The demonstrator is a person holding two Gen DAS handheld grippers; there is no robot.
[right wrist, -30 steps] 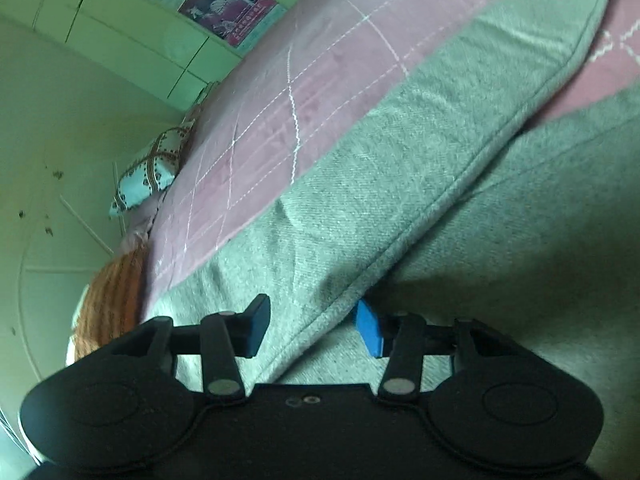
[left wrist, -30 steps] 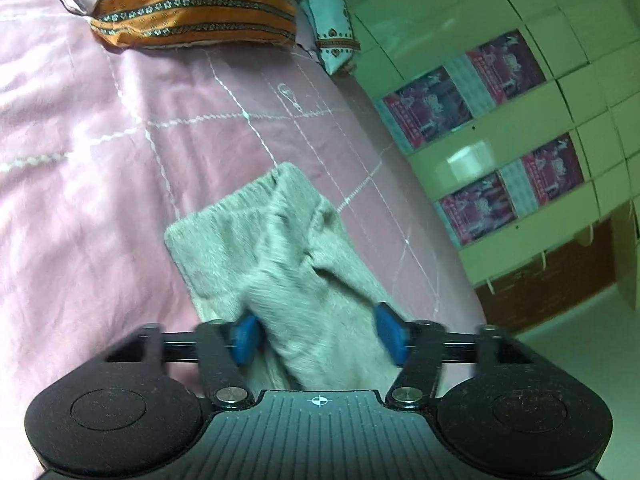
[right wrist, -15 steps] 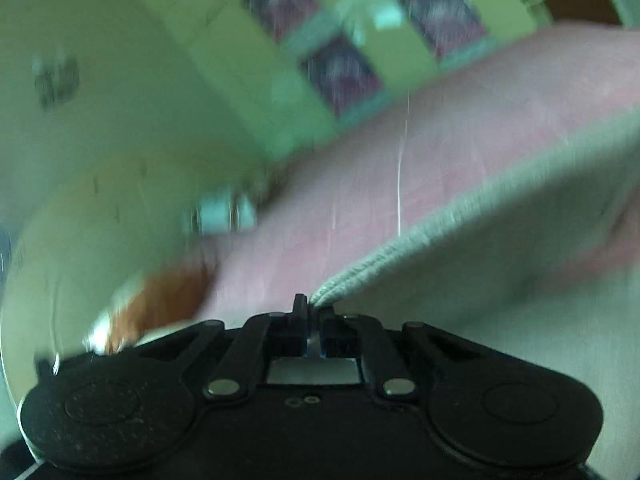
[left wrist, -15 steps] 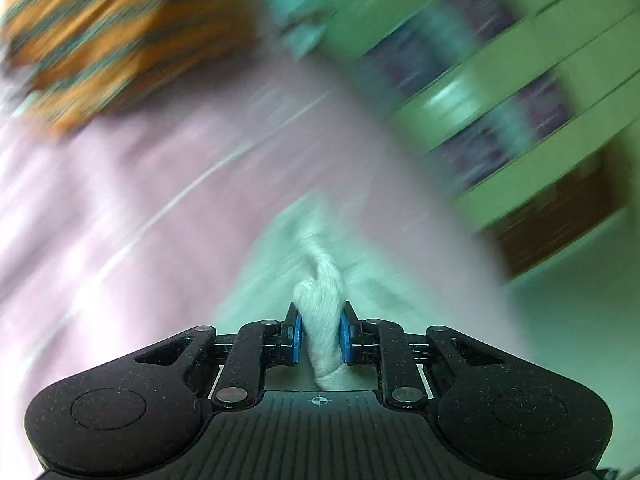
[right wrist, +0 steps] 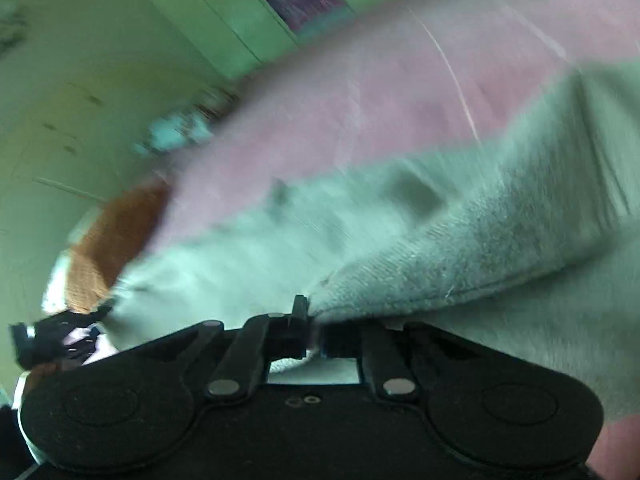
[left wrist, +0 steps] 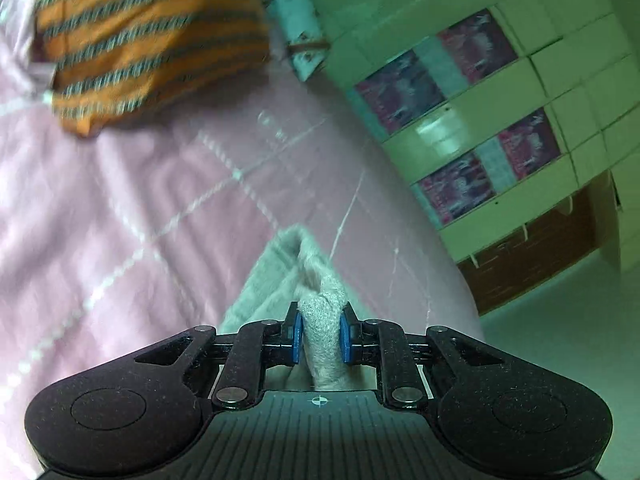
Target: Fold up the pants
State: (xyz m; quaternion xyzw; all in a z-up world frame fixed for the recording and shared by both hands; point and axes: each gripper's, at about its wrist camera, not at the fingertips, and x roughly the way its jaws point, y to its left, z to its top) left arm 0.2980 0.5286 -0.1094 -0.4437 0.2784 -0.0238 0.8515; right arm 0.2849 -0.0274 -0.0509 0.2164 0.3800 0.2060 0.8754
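Two grippers, both clamped on the same grey pants [left wrist: 320, 316]. The left gripper [left wrist: 319, 334] has a bunched ridge of the knit fabric squeezed between its blue pads [left wrist: 296, 336], the cloth standing up in a narrow fold right at the fingertips and trailing forward onto the pink bedspread [left wrist: 120, 208]. Over on the right wrist view, the right gripper [right wrist: 314, 326] has its fingers drawn almost together on a hemmed corner of the pants [right wrist: 460, 240], with the thick edge running off to the right and the rest of the garment spreading ahead, blurred.

Writing? The purple posters [left wrist: 404, 88] on the green panelled wall [left wrist: 560, 20] are too soft to read.

Now the room: beyond the left gripper's fold, open pink bedspread with white stitched lines stretches left and ahead. The bed's edge curves close by on the right of the pants, dropping to the floor. At the far end sit an orange striped pillow [left wrist: 148, 36] and a pale blue patterned one [left wrist: 294, 36] beside it, well apart from the pants.
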